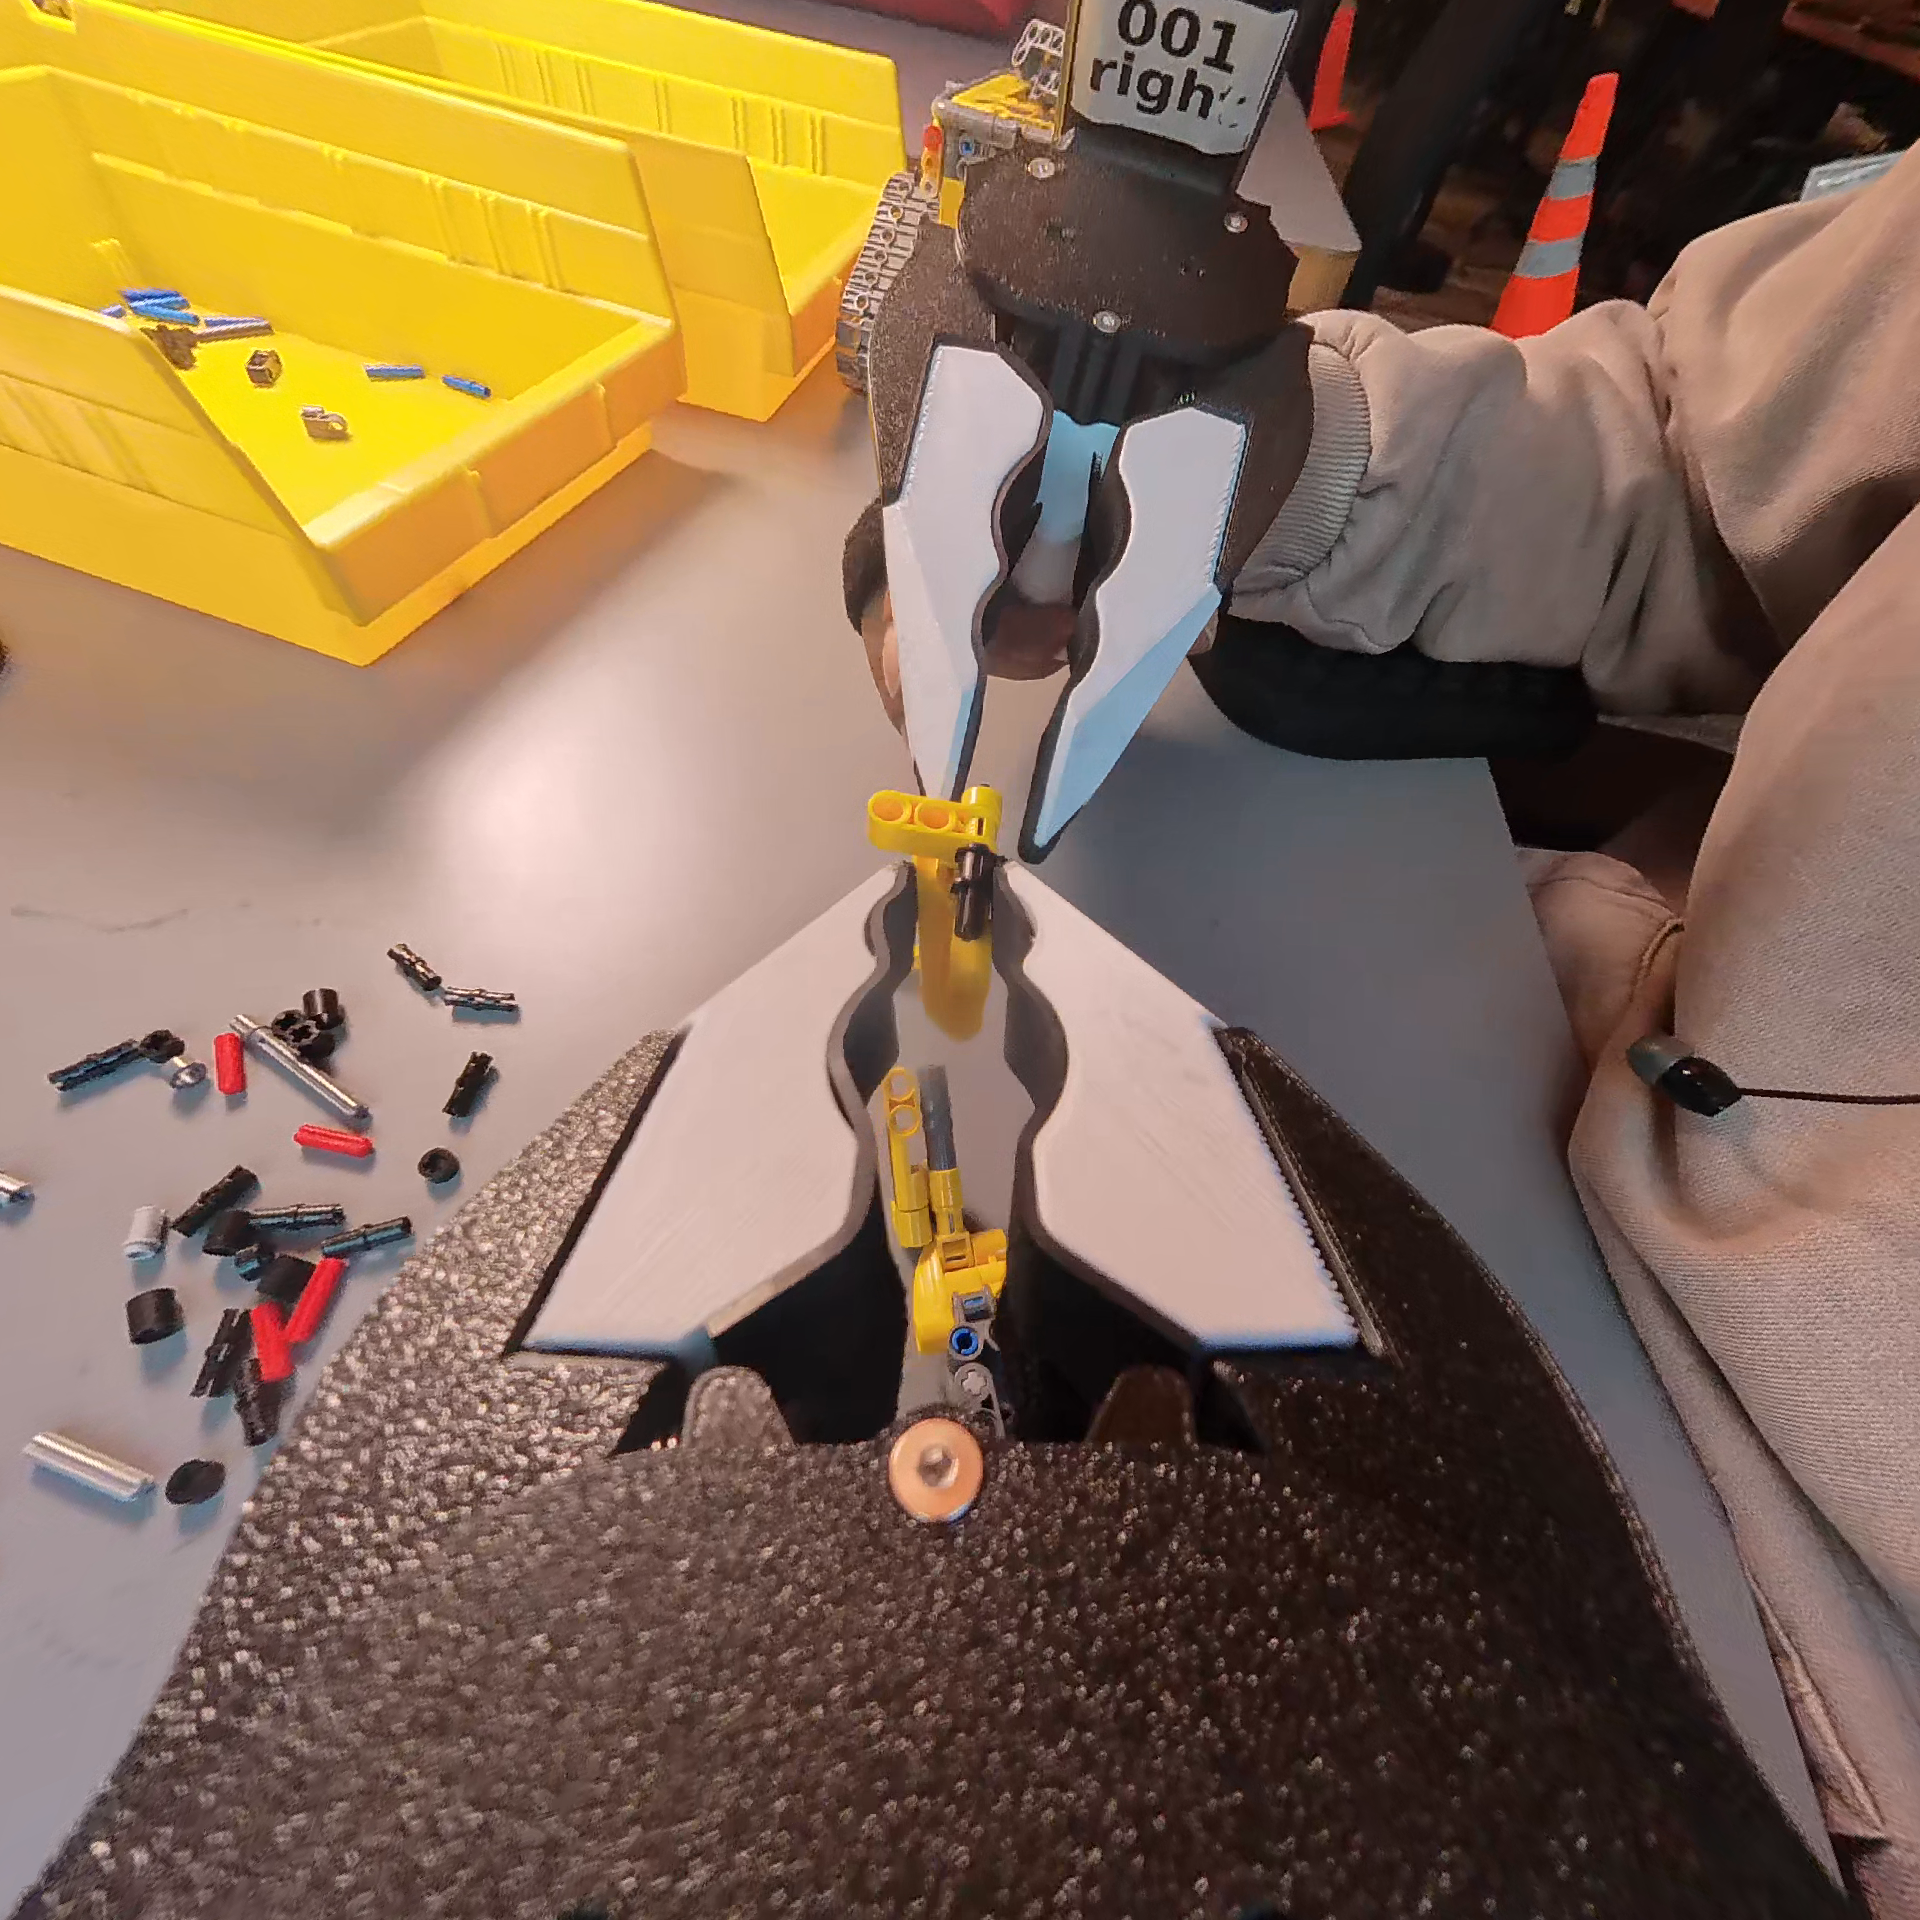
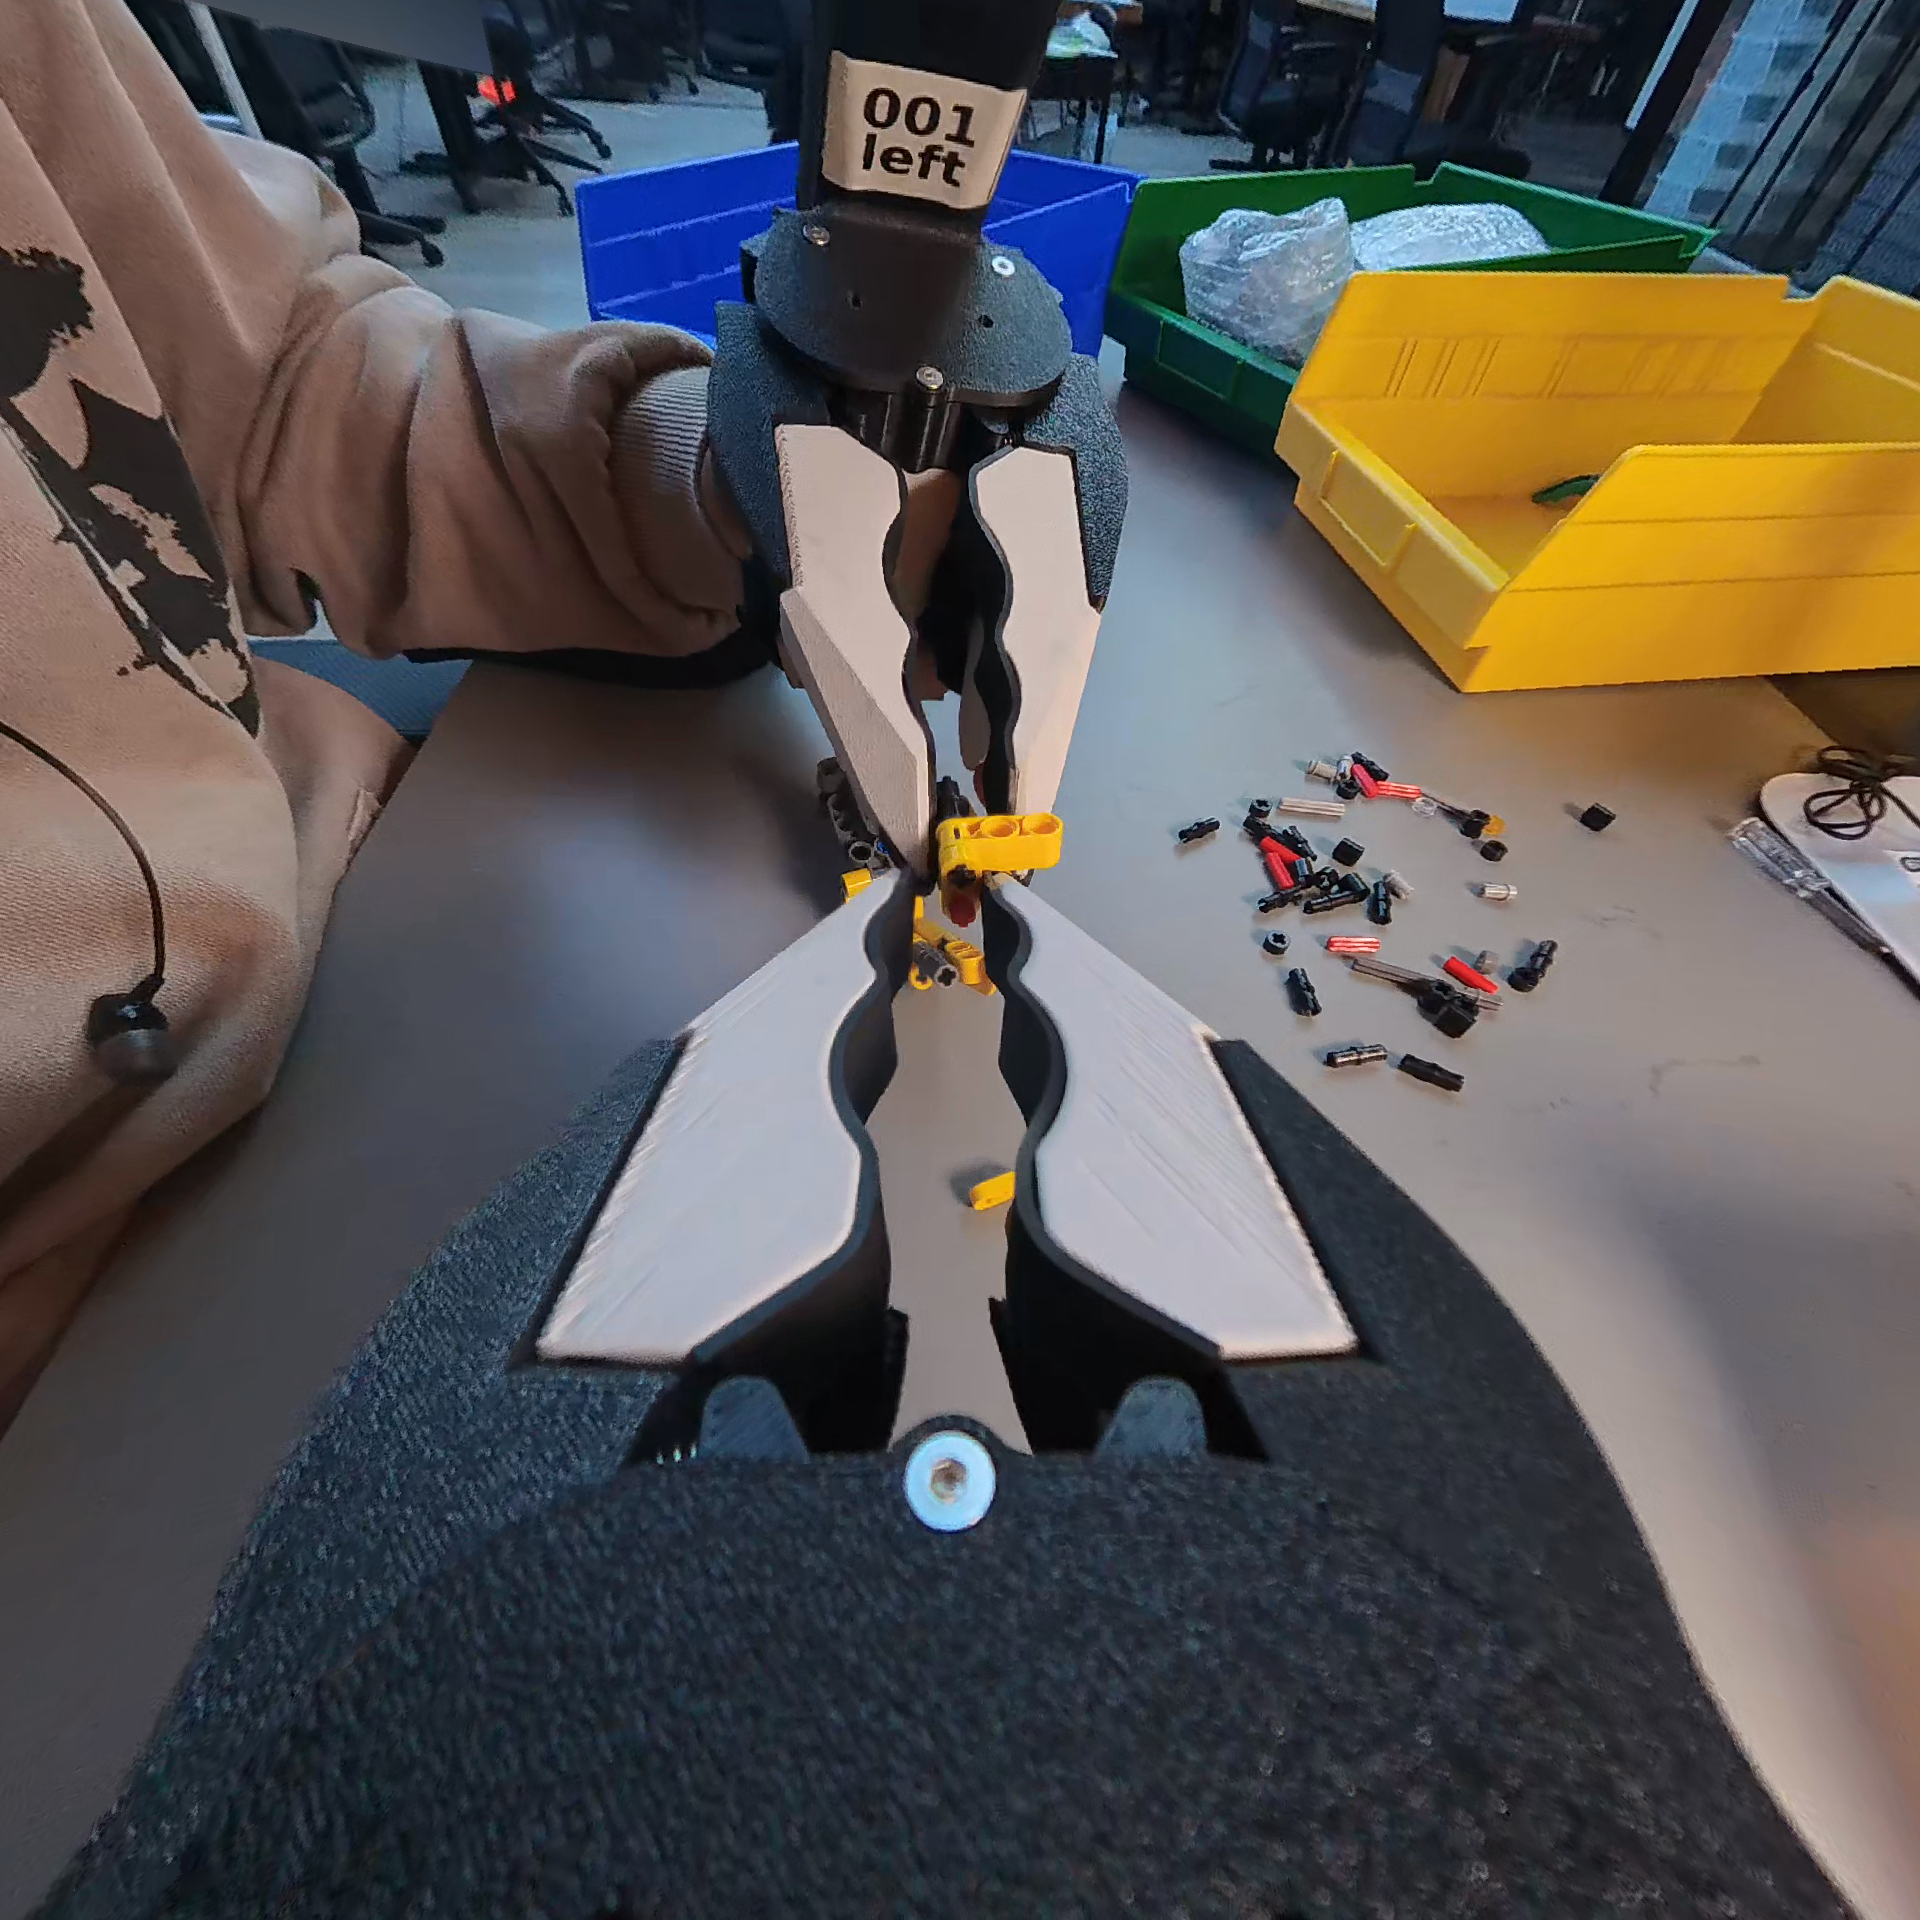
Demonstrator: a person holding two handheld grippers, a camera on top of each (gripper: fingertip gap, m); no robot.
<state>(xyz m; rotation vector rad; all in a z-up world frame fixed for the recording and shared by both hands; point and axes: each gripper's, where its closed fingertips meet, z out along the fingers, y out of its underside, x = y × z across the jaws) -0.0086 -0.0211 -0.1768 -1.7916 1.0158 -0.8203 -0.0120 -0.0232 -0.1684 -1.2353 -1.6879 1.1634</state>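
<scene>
A small yellow angled beam (image 1: 945,951) with a black pin (image 1: 974,883) is held above the grey table (image 1: 623,779) between both grippers. My left gripper (image 1: 951,871) is shut on its long arm. My right gripper (image 1: 1000,821) comes from the far side, its tips closed about the beam's three-hole end. In the right wrist view the beam (image 2: 1003,836) sits just past my right gripper (image 2: 948,889), under the left gripper (image 2: 977,836). A second yellow sub-assembly (image 1: 940,1226) lies on the table below.
Loose black, red and grey pins (image 1: 260,1195) are scattered on the table (image 2: 1361,883). Yellow bins (image 1: 343,436), a tracked yellow model (image 1: 914,208), a blue bin (image 2: 665,239) and a green bin (image 2: 1195,312) stand around. A small yellow piece (image 2: 992,1190) lies on the table near my right gripper. A person's sleeves flank the grippers. Both grippers' tips are close together, under 4 cm apart. About 8 cm separates my left fingertips from the small yellow piece (image 2: 992,1190).
</scene>
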